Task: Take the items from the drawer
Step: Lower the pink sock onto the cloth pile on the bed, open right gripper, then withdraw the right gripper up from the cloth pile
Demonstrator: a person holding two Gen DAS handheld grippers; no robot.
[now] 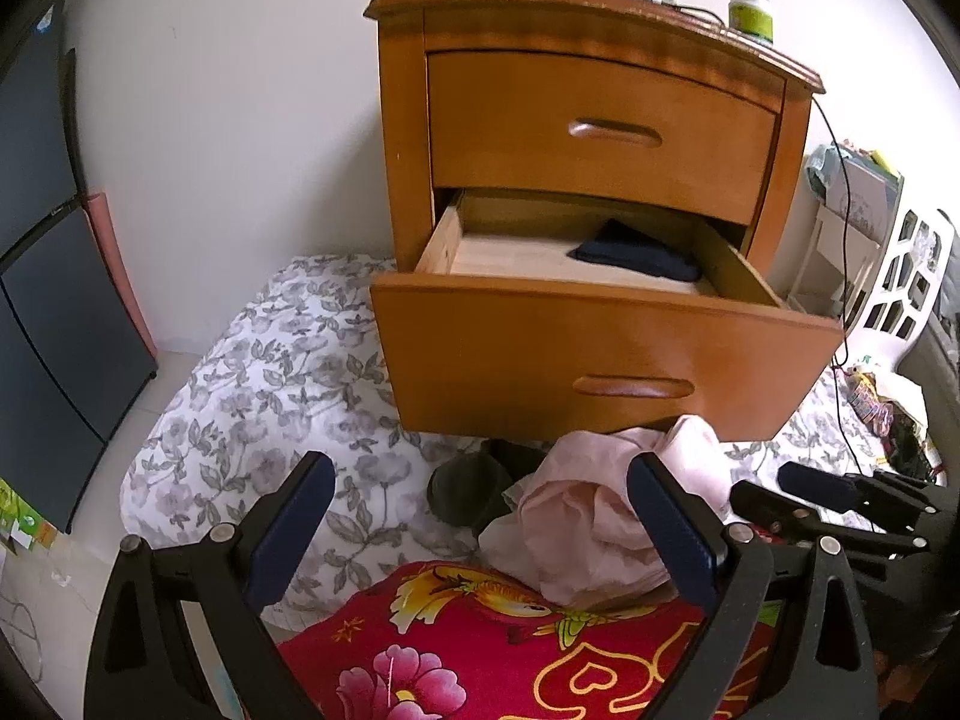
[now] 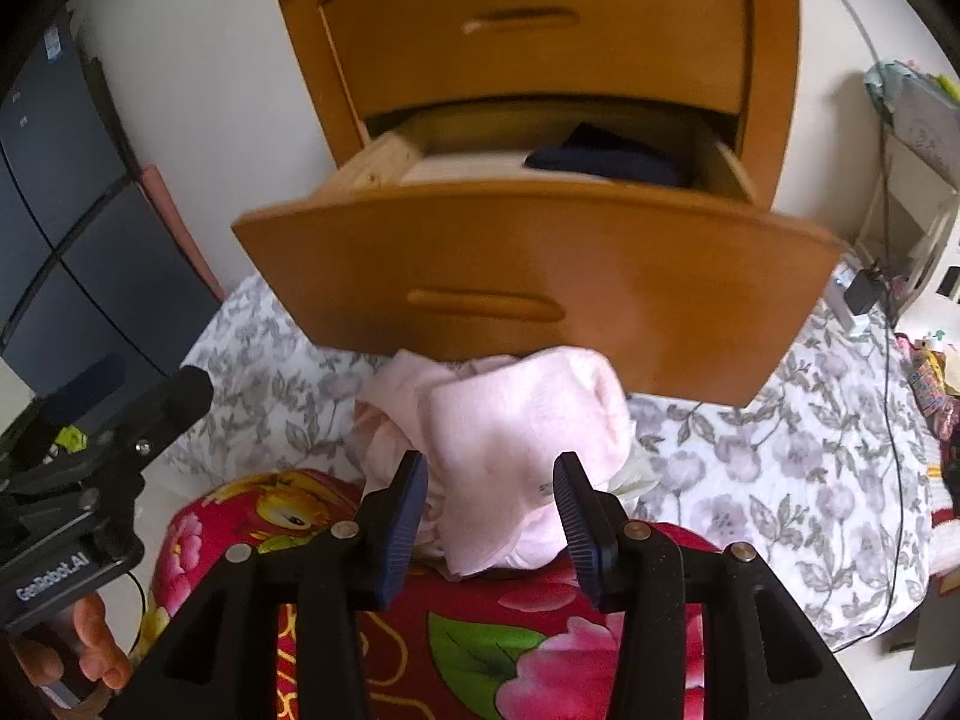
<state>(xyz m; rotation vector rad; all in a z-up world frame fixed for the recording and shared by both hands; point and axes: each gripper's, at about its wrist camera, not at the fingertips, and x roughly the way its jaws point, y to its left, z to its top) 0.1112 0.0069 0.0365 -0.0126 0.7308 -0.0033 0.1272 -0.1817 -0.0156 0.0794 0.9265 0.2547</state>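
Right gripper [image 2: 492, 516] released above pink cloth [image 2: 504, 444]; left gripper [image 1: 480, 528] spread, empty. Lower drawer [image 1: 600, 348] open, dark garment [image 1: 636, 255] inside.

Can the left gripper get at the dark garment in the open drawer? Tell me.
Probably yes: the left gripper stands open and empty, the lower drawer is pulled out, and the dark garment lies uncovered, with only the drawer front to clear.

clear left half of open drawer [image 1: 498, 258]; dark cloth [image 1: 636, 258] right
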